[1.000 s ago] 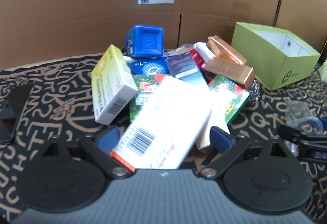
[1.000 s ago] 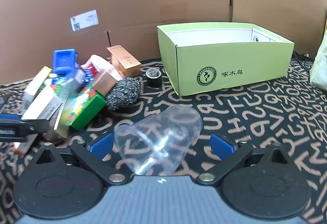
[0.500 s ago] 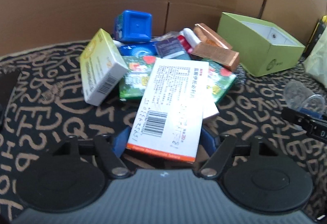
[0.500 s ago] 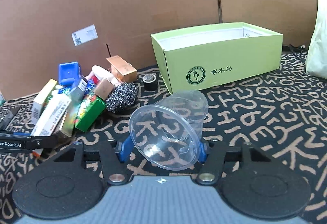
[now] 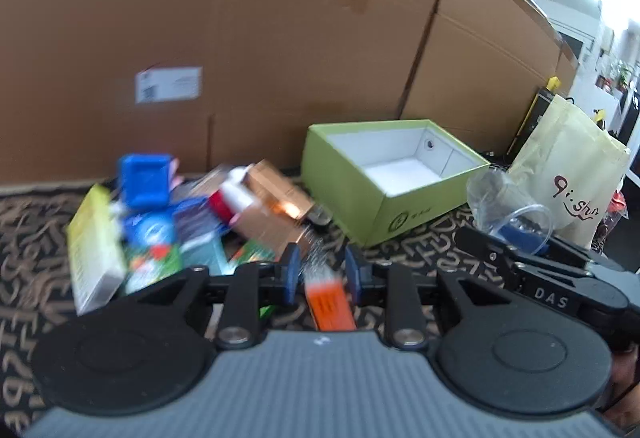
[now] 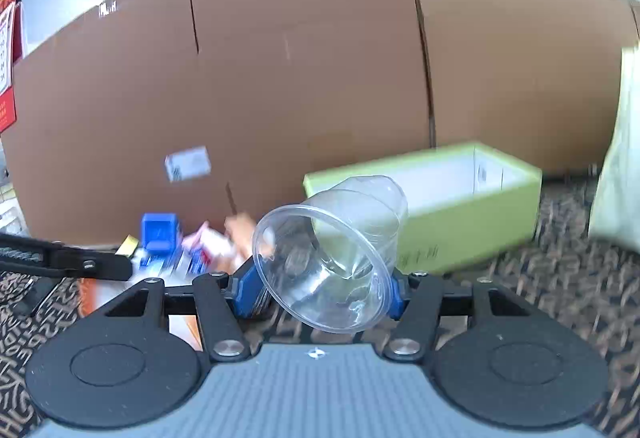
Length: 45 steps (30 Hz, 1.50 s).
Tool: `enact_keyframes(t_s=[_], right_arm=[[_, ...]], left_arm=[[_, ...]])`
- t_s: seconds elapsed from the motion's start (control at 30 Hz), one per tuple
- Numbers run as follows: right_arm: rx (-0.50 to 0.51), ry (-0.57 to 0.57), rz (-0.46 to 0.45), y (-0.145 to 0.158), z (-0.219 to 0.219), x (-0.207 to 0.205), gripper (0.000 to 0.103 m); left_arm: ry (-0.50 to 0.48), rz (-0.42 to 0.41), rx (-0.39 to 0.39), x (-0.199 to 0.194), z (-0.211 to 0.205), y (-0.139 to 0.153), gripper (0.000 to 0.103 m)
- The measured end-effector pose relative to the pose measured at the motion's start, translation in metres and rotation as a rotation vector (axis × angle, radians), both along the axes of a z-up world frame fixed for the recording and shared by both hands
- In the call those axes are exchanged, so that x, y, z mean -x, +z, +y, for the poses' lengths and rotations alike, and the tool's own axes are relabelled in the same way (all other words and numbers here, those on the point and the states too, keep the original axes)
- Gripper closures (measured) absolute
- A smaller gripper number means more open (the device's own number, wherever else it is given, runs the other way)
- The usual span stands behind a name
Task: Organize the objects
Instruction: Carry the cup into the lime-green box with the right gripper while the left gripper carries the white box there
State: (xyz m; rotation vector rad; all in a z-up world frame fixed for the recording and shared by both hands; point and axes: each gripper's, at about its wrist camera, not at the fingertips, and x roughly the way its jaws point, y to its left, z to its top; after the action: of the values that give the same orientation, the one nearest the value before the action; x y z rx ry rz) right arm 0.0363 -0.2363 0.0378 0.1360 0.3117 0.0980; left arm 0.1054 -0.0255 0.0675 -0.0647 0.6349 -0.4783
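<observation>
Left wrist view: the left gripper is closing its jaws on a flat white carton with an orange end, seen edge-on between the blue pads; the frame is blurred, so I cannot tell if the pads are pressing yet, but the carton is hanging clear of the patterned mat, so I am reading it as gripped. The pile of leftover items is sitting below and left of it: a blue cube-shaped box, a yellow-green carton, copper-coloured boxes, green packets. The open green box is sitting to the right of the pile, its white inside bare as far as it shows. A cream bag is standing further right.

Right wrist view: the right gripper is clamping a clear plastic cup across its wide rim, mouth tilted toward the camera, base pointing at the green box beyond it.

Step, as I judge it: both picks are done and both hands are carrying toward the green box. Next move calls for getting each item over the box's open top and letting go low. The cup is light and springy, so it may roll or bounce; the carton needs laying flat. The hands are near each other, so they should probably go one at a time.
</observation>
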Motion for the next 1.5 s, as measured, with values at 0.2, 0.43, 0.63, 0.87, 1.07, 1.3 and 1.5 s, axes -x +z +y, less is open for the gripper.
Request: enact_keyframes(t_s=[0.2, 0.43, 0.63, 0.87, 1.07, 1.3, 1.5], right_arm=[[0.067, -0.059, -0.023, 0.0, -0.023, 0.003, 0.039], [-0.018, -0.04, 0.053, -0.027, -0.029, 0.006, 0.039], [-0.054, -0.102, 0.073, -0.031, -0.047, 0.022, 0.038], [-0.065, -0.137, 0.089, -0.036, -0.06, 0.038, 0.038], [-0.047, -0.099, 0.06, -0.029, -0.061, 0.027, 0.038], [0.084, 0.006, -0.054, 0.007, -0.058, -0.042, 0.038], [0.242, 0.028, 0.02, 0.008, -0.054, -0.132, 0.038]], left_arm=[[-0.02, 0.108, 0.045, -0.003, -0.01, -0.033, 0.019], [-0.225, 0.203, -0.105, 0.027, -0.073, -0.075, 0.011], [-0.215, 0.284, -0.187, 0.032, -0.113, -0.109, 0.0], [-0.28, 0.13, -0.32, 0.044, -0.127, -0.111, 0.034], [-0.249, 0.145, -0.166, 0.027, -0.099, -0.069, 0.035], [-0.113, -0.033, -0.041, -0.041, -0.108, 0.021, 0.034], [-0.01, -0.02, -0.023, -0.131, -0.151, 0.024, 0.034]])
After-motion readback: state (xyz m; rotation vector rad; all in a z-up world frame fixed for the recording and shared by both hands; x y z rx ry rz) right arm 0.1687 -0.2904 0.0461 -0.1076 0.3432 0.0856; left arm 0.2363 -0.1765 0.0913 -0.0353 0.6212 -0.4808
